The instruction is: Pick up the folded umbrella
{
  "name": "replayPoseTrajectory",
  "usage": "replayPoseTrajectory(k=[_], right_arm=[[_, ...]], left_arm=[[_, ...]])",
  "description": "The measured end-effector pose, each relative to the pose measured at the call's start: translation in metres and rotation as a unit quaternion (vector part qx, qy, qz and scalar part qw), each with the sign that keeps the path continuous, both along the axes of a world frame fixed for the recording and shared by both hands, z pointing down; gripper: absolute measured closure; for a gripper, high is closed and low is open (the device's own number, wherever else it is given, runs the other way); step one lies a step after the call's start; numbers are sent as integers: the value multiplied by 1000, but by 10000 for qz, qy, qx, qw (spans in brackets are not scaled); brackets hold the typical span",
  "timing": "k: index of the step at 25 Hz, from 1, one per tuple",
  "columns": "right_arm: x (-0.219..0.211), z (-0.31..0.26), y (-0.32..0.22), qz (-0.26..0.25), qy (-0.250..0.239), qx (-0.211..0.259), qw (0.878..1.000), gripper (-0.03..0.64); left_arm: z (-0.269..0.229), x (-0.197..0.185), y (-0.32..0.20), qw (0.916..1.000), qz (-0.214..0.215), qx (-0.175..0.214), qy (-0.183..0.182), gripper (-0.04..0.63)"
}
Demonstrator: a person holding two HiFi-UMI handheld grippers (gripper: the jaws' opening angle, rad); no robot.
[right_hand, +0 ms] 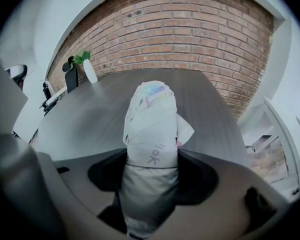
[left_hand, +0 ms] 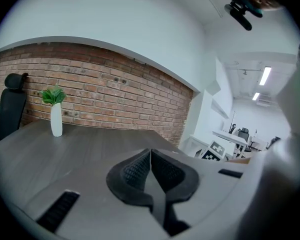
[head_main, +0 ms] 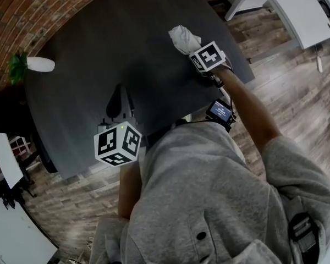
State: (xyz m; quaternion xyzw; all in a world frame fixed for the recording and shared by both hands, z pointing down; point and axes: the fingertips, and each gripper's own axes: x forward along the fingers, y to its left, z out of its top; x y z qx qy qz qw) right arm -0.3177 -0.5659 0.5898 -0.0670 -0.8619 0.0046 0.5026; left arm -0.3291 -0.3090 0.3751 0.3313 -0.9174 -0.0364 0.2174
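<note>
Grip: right tool clamped round middle of white fabric folded umbrella, free end pointing 12 o'clock, likely for balance. Umbrella at 2 o'clock edge of dark grey bench; lifted or resting, unclear. left tool jaws together, empty, parked at 6 o'clock, clear of pick.

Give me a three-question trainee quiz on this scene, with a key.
1. True or false: the left gripper is shut with nothing between its jaws.
2. The slim white vase of green leaves stands on: A the dark grey table; B the wooden floor; C a white desk.
3. Fill in: the right gripper is shut on the folded white fabric ____.
Key: 1 true; 2 A; 3 umbrella.
</note>
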Motion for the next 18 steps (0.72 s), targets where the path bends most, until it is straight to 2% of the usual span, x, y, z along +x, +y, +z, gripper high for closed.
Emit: replayPoseTrajectory(k=[9, 13, 18], right_arm=[[20, -51, -9, 468, -835, -283, 9950, 342], [28, -84, -8, 641, -1417, -428, 9869, 343], [46, -133, -12, 906, -2128, -392, 9721, 342]], left_arm=[[1, 5, -27, 9991, 421, 56, -1, 580], [1, 9, -40, 9978, 663, 84, -3, 580], [-2, 15, -55, 9947, 1021, 125, -58, 580]])
